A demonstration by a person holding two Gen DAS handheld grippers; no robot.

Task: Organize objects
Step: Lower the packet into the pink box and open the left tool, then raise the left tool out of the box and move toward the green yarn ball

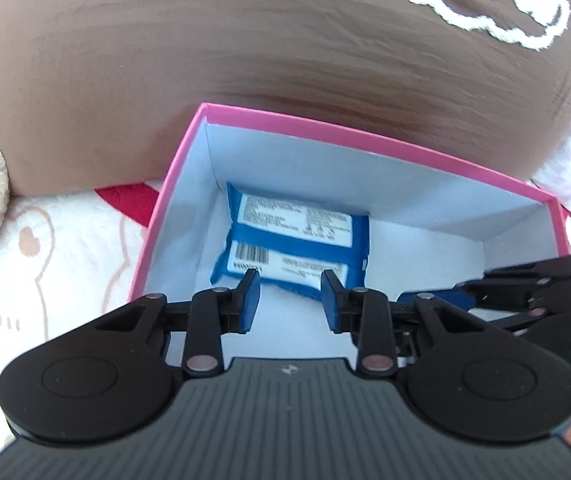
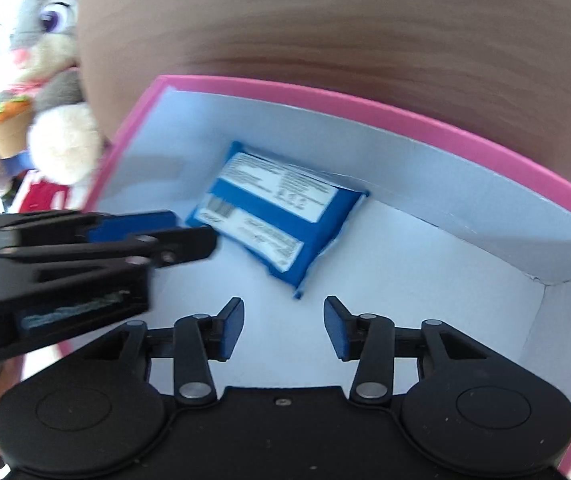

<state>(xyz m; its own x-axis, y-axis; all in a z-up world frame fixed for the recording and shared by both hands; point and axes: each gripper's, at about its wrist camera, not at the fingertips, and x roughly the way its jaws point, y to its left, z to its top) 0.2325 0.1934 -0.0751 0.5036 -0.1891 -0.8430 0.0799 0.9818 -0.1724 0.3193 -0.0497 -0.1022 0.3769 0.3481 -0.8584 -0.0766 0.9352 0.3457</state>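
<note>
Left gripper (image 1: pixel 290 296): blue pads parted, empty, above near box floor. Right gripper (image 2: pixel 284 324): parted, empty. Blue soft rectangular packet (image 1: pixel 291 248), label side up, flat in pink cardboard box (image 1: pixel 349 130), far-left corner; white floor bare rightward.

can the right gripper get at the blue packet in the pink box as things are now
Probably yes. The right gripper hangs open over the pink box, the blue packet uncovered just ahead; the left gripper sits beside it.

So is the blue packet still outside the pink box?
No, the blue packet lies flat on the floor inside the pink box.
</note>
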